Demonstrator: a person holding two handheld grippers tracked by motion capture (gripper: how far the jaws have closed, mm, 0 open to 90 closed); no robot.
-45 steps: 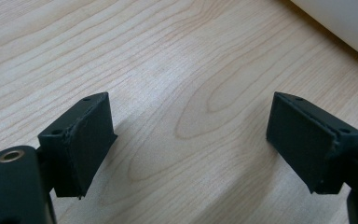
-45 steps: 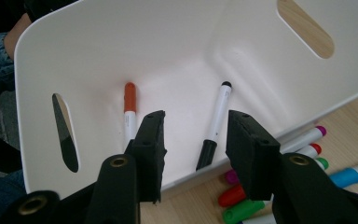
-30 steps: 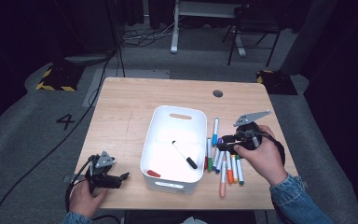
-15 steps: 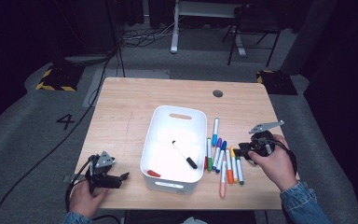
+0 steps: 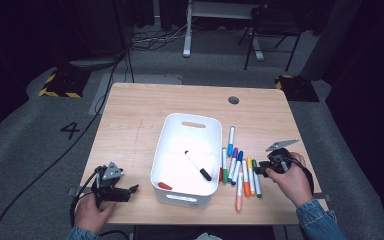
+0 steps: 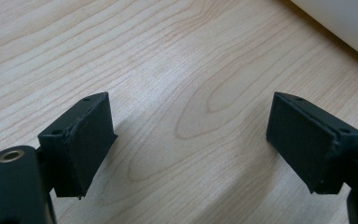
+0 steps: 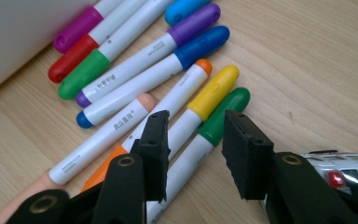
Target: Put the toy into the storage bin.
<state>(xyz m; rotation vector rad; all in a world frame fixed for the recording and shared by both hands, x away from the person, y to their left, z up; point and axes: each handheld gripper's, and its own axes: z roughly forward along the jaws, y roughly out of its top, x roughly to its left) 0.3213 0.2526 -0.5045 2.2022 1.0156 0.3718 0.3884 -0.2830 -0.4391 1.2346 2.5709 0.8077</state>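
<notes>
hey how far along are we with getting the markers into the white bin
Early on. Done: a black marker and a red cap or marker lie in the white bin. In hand: the right tongs have been closing around the yellow and green markers, pads not yet gripping. Left: about nine markers lie on the table. The left tongs rest open.

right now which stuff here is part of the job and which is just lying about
Part of the job:
- markers in a row on the table
- white bin with a black marker inside
- right gripper, jaws around the green marker

Lying about:
- left gripper, open over bare table
- chair
- cables on the floor
</notes>
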